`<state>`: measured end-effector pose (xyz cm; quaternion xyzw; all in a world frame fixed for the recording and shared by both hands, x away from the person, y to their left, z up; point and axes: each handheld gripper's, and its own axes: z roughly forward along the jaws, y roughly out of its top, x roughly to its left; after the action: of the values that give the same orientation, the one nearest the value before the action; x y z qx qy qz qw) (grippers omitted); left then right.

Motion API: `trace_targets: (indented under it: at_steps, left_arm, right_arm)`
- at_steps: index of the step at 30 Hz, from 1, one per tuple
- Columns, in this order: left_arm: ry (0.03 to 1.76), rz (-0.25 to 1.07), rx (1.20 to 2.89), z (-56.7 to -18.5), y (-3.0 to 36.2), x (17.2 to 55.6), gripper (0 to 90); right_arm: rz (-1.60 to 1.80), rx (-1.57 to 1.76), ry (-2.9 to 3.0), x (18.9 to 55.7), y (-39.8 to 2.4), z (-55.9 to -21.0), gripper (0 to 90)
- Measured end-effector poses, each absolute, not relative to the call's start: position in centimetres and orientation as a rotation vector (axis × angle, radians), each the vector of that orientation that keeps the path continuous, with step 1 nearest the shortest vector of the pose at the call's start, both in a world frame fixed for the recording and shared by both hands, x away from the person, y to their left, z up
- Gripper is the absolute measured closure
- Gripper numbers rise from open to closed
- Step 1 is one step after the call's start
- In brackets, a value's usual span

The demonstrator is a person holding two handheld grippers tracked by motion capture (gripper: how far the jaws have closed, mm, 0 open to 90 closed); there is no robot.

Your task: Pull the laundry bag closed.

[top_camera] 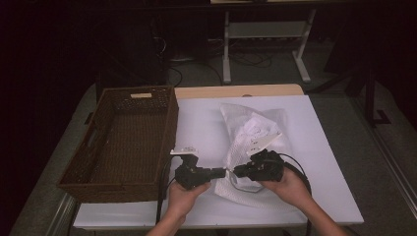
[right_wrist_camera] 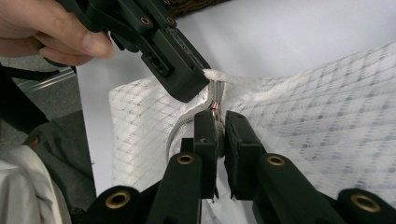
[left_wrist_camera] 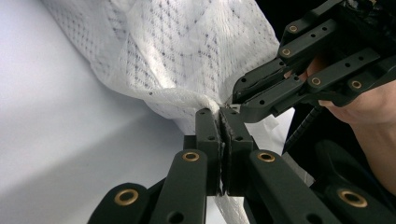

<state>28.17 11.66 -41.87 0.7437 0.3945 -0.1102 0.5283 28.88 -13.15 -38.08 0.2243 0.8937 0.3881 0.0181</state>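
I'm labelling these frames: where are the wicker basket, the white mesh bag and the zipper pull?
wicker basket point(top_camera: 166, 129), high view, on its right wall.
white mesh bag point(left_wrist_camera: 187, 51), left gripper view, on its netted fabric.
zipper pull point(right_wrist_camera: 215, 108), right gripper view, on the coppery tab.

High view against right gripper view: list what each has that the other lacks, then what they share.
High view alone: the whole wicker basket, both forearms, the floor and desk legs behind the table.
Right gripper view alone: the zipper pull between the right gripper jaws.
Shared: the white mesh bag, the white tabletop, the left gripper shut on the bag's edge.
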Motion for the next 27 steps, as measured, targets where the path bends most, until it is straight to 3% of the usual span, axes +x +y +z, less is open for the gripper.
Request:
trace_targets:
  at_steps: [10, 19, 27]
  left_arm:
    - [0.917, -0.235, 1.799, -41.5, 11.3, 27.7, 87.8]
    - [0.913, -0.194, 1.765, -41.4, 12.2, 27.8, 87.7]
    - [0.916, -0.208, 1.741, -41.6, 12.2, 27.8, 87.5]
  right_arm:
    - [1.166, 0.688, 2.798, 28.7, -13.2, -37.1, 86.0]
    - [1.278, 0.800, 2.832, 29.5, -14.4, -38.7, 74.3]
    - [1.375, 0.816, 2.865, 30.1, -14.1, -39.4, 70.2]
